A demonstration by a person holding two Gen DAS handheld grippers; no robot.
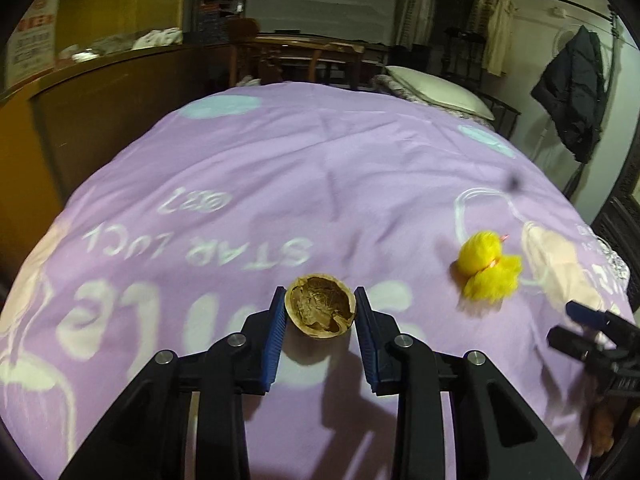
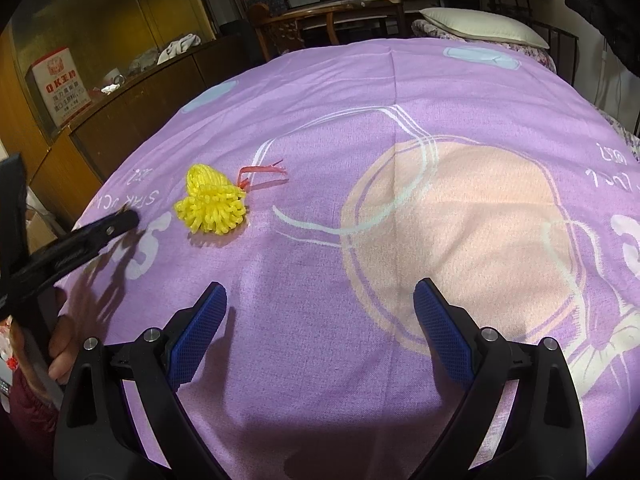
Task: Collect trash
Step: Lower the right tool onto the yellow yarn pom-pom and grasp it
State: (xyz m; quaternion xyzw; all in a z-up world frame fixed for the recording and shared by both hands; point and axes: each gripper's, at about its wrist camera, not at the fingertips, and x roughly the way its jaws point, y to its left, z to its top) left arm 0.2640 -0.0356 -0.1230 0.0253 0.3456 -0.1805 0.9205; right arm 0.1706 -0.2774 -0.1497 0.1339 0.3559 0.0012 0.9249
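A brown walnut shell half (image 1: 320, 306), hollow side up, sits between the blue pads of my left gripper (image 1: 320, 300), which is shut on it just above the purple bedsheet (image 1: 280, 168). A yellow yarn pom-pom (image 1: 489, 268) with a red ribbon lies on the sheet to the right; it also shows in the right wrist view (image 2: 212, 204). My right gripper (image 2: 319, 300) is open and empty over the sheet (image 2: 400, 120), right of the pom-pom. It shows at the right edge of the left wrist view (image 1: 576, 320). The left gripper's arm (image 2: 80, 236) shows at the left of the right wrist view.
The bed fills both views. A white pillow (image 1: 440, 92) lies at its far end. A wooden cabinet (image 1: 100, 92) runs along the left side. A dark jacket (image 1: 572, 92) hangs at the right. A wooden chair (image 2: 332, 20) stands beyond the bed.
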